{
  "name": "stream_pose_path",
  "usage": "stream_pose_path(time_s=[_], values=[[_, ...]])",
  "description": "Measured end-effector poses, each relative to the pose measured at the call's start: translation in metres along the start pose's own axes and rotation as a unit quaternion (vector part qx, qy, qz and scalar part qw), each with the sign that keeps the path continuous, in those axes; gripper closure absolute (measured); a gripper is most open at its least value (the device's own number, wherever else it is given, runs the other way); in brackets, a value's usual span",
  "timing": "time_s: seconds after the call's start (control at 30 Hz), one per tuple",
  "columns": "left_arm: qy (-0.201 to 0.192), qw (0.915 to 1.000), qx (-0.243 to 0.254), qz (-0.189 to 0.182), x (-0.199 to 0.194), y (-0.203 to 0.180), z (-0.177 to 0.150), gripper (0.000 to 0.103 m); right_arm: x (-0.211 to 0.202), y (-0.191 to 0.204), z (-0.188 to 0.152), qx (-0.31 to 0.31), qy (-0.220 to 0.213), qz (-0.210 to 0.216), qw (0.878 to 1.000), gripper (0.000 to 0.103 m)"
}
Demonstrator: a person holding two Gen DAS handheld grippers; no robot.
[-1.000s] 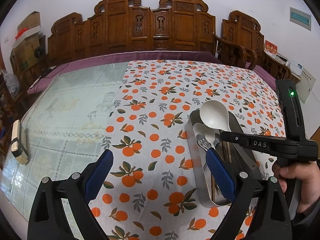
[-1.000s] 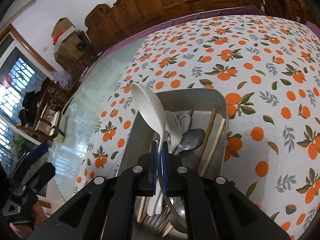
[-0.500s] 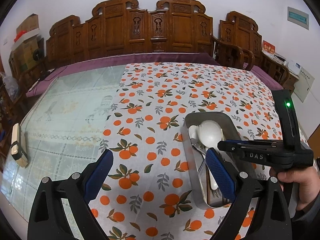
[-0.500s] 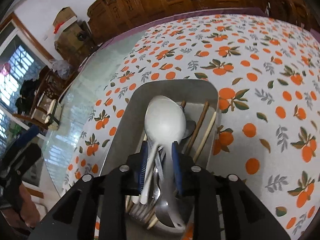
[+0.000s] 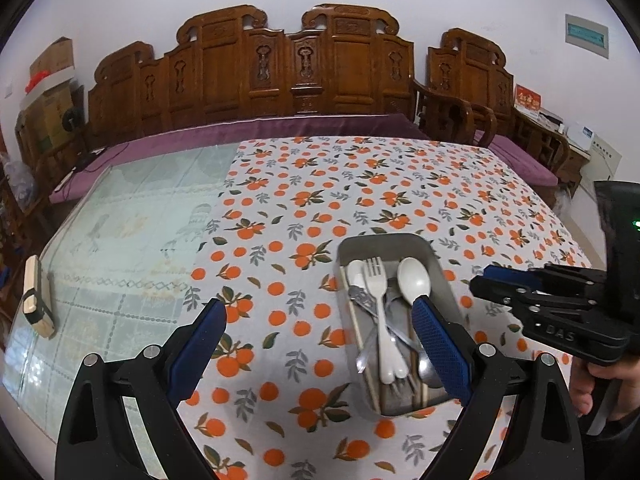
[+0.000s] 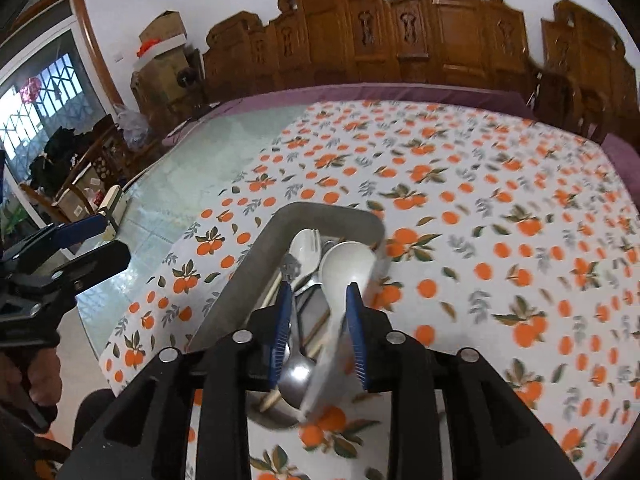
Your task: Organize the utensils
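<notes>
A grey metal tray [image 5: 347,249] lies on the orange-print tablecloth and holds a white spoon [image 5: 414,278], a white fork [image 5: 376,280], metal spoons and chopsticks. My left gripper [image 5: 320,320] is wide open and empty, low over the cloth, with its right finger in front of the tray. My right gripper [image 6: 320,300] is open just above the tray [image 6: 256,256]. The white spoon [image 6: 347,266] lies loose in the tray, its handle running back between my open fingers. The right gripper also shows at the right of the left wrist view [image 5: 504,284].
A small wooden block [image 5: 36,300] lies on the glass-covered left part of the table. Carved wooden chairs [image 5: 296,68] line the far side. The tablecloth [image 5: 360,184] stretches beyond the tray. Boxes and clutter stand at the far left [image 6: 72,172].
My right gripper lowered the white spoon into the tray, opened and let it go, then drew back. The left gripper pulled back a little and stayed open.
</notes>
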State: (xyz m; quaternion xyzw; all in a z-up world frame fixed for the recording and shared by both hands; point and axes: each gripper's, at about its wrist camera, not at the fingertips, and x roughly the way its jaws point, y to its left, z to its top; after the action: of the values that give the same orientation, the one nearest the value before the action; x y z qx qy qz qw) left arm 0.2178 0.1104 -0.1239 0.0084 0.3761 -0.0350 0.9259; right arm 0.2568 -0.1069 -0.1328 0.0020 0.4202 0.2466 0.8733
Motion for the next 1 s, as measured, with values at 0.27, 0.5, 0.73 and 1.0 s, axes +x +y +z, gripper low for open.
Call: stream_pose_path(time_s=[0.27, 0.5, 0.73, 1.0], values=[[-0.008, 0.9999, 0.004, -0.007, -0.021, -0.031, -0.002, 0.008, -0.064, -0.017, -0.021, 0.003, -0.035, -0.017, 0.999, 0.069], [-0.014, 0.9998, 0.005, -0.010, -0.043, -0.063, -0.008, 0.008, -0.116, -0.039, -0.041, 0.032, -0.081, -0.050, 0.995, 0.009], [-0.020, 0.9997, 0.004, -0.009, -0.064, -0.088, -0.022, 0.008, -0.155, -0.052, -0.064, 0.040, -0.099, -0.107, 0.989, 0.003], [-0.041, 0.9990, -0.005, -0.018, -0.094, -0.107, -0.027, 0.008, -0.202, -0.047, -0.078, 0.037, -0.138, -0.130, 0.981, 0.003]])
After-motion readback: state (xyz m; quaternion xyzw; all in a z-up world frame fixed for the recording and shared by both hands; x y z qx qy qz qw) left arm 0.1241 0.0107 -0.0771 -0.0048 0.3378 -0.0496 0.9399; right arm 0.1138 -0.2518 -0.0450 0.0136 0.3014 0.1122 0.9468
